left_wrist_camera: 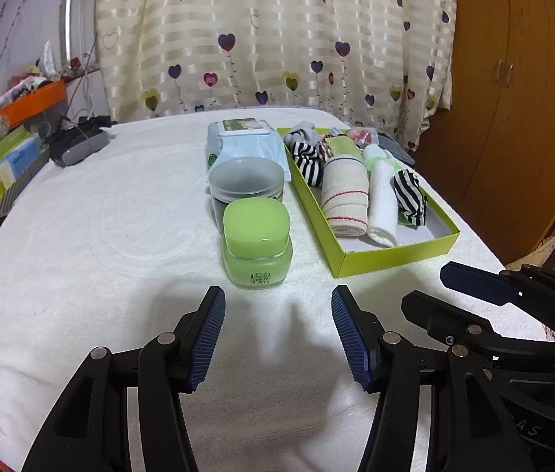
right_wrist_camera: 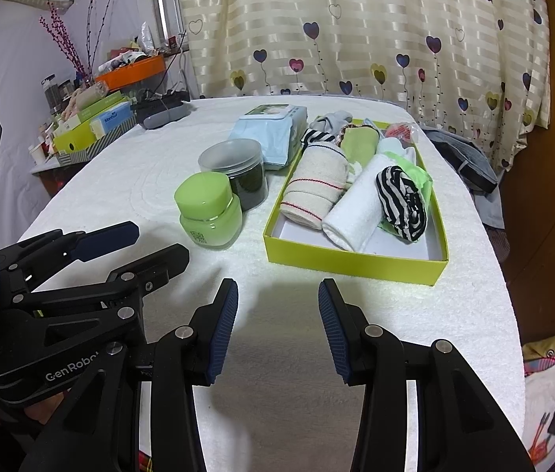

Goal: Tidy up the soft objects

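A lime-green box (left_wrist_camera: 391,253) (right_wrist_camera: 350,263) on the white towel-covered table holds rolled soft items: a beige roll with red stripes (left_wrist_camera: 344,194) (right_wrist_camera: 317,185), a white roll (left_wrist_camera: 383,200) (right_wrist_camera: 356,208), black-and-white striped socks (left_wrist_camera: 409,196) (right_wrist_camera: 401,198) and more socks at the far end (left_wrist_camera: 307,157). My left gripper (left_wrist_camera: 277,332) is open and empty, just short of a green jar (left_wrist_camera: 257,246). My right gripper (right_wrist_camera: 278,324) is open and empty, near the box's front wall. Each gripper shows in the other's view: the right one (left_wrist_camera: 454,291), the left one (right_wrist_camera: 147,246).
A clear-lidded dark jar (left_wrist_camera: 246,185) (right_wrist_camera: 236,171) and a pack of wipes (left_wrist_camera: 244,141) (right_wrist_camera: 271,133) stand left of the box. A grey device (left_wrist_camera: 78,145) lies at the far left. Cluttered shelves (right_wrist_camera: 92,122) stand left, a curtain behind, a wooden wardrobe (left_wrist_camera: 513,98) right.
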Action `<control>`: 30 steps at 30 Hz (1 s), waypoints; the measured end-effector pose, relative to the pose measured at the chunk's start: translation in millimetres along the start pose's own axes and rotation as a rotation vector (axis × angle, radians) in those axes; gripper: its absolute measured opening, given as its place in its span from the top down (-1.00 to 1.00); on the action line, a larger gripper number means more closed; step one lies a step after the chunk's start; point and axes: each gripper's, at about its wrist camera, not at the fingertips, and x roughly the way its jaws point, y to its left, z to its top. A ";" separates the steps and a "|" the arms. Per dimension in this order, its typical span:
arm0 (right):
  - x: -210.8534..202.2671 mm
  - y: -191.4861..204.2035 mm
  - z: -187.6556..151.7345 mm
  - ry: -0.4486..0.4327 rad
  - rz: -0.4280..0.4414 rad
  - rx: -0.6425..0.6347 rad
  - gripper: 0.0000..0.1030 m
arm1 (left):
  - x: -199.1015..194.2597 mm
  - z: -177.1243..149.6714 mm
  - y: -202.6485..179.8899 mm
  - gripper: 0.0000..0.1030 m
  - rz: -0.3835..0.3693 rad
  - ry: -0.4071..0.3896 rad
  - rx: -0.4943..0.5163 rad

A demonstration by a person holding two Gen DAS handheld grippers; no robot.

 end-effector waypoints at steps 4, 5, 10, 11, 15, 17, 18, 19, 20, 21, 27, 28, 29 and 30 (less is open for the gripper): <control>0.9 1.1 0.0 -0.002 0.000 0.000 0.15 | 0.1 -0.5 -0.3 -0.09 0.000 -0.002 0.000; 0.9 1.0 -0.1 -0.001 0.000 -0.001 0.15 | -0.1 -0.3 0.0 -0.09 0.001 -0.002 0.001; 0.3 0.4 -0.1 -0.002 0.000 -0.001 0.15 | 0.1 -0.3 -0.3 -0.09 -0.001 -0.002 0.000; 0.3 0.5 -0.1 -0.002 0.000 -0.002 0.15 | -0.3 0.0 -0.1 -0.09 -0.001 -0.003 0.000; 0.9 1.1 -0.1 -0.002 0.000 -0.002 0.15 | 0.1 -0.9 -0.4 -0.09 -0.001 -0.002 0.001; 0.5 0.0 -0.2 -0.001 0.002 -0.001 0.15 | -0.2 -0.6 0.0 -0.09 -0.001 -0.002 0.001; 0.6 0.8 -0.2 -0.001 0.001 -0.001 0.15 | 0.2 -0.8 -0.2 -0.09 -0.002 -0.002 0.000; 0.1 0.6 -0.3 -0.001 0.001 0.000 0.15 | 0.2 -0.8 -0.2 -0.09 -0.002 -0.002 0.000; 0.8 1.3 -0.2 -0.002 0.001 -0.001 0.15 | -0.2 -0.5 0.0 -0.09 -0.002 -0.002 0.000; 0.1 0.8 -0.2 -0.002 0.001 -0.002 0.15 | 0.2 -0.8 -0.4 -0.09 -0.001 -0.003 0.001; 0.0 1.3 -0.2 -0.003 0.000 -0.002 0.15 | 0.0 -0.3 -0.1 -0.09 -0.002 -0.003 0.000; -0.2 2.1 -0.3 -0.003 0.000 -0.001 0.15 | 0.5 -0.6 -0.6 -0.09 -0.001 -0.003 0.001; -0.9 1.5 -0.4 -0.003 0.000 -0.001 0.15 | 0.3 -0.5 -0.5 -0.09 0.000 -0.003 0.002; -0.9 1.6 -0.4 -0.003 0.000 -0.002 0.15 | 0.5 -0.6 -0.6 -0.09 0.000 -0.002 0.001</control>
